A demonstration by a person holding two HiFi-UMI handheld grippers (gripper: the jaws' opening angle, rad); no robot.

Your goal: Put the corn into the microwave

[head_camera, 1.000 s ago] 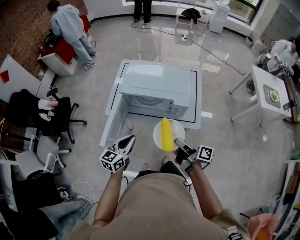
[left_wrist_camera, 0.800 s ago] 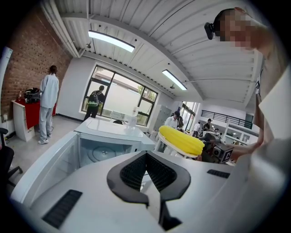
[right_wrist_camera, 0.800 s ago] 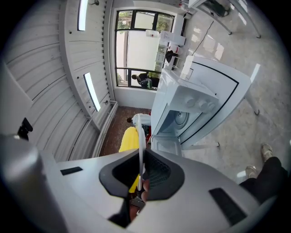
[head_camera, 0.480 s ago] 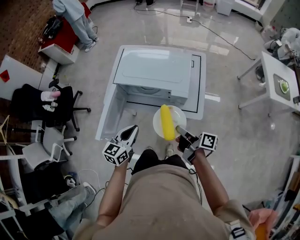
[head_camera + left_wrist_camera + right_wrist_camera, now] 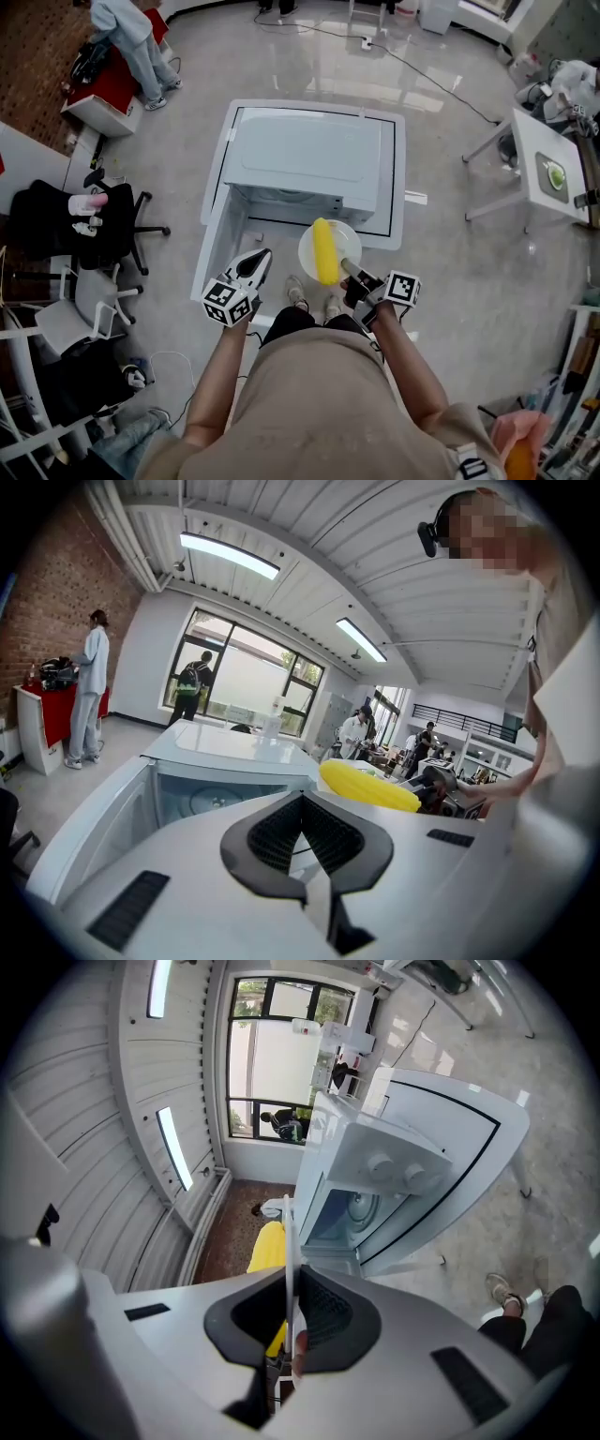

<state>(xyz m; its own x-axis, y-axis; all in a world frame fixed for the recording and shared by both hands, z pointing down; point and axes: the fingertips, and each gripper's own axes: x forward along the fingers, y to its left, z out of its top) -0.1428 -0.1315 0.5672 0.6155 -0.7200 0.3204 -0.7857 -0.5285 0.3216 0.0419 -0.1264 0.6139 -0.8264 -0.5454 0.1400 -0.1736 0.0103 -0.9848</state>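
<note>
The yellow corn (image 5: 323, 249) lies on a white plate (image 5: 345, 240) in front of the white microwave (image 5: 309, 155). The microwave's door (image 5: 212, 246) hangs open to the left. My right gripper (image 5: 345, 267) is shut on the plate's near rim. In the right gripper view the plate (image 5: 287, 1241) shows edge-on between the pads, with the corn (image 5: 266, 1246) to its left and the open cavity (image 5: 349, 1211) ahead. My left gripper (image 5: 262, 255) is shut with nothing in it, just left of the plate. The left gripper view shows the gripper (image 5: 302, 803) facing the cavity (image 5: 220, 801), with the corn (image 5: 367, 787) to the right.
The microwave stands on a white table (image 5: 398, 178). Black office chairs (image 5: 80, 220) stand to the left and a small white table (image 5: 544, 173) to the right. A cable (image 5: 431, 80) runs across the grey floor. People stand at the room's far side.
Both grippers have moved forward toward the microwave's open front. The plate with the corn came along in the right gripper.
</note>
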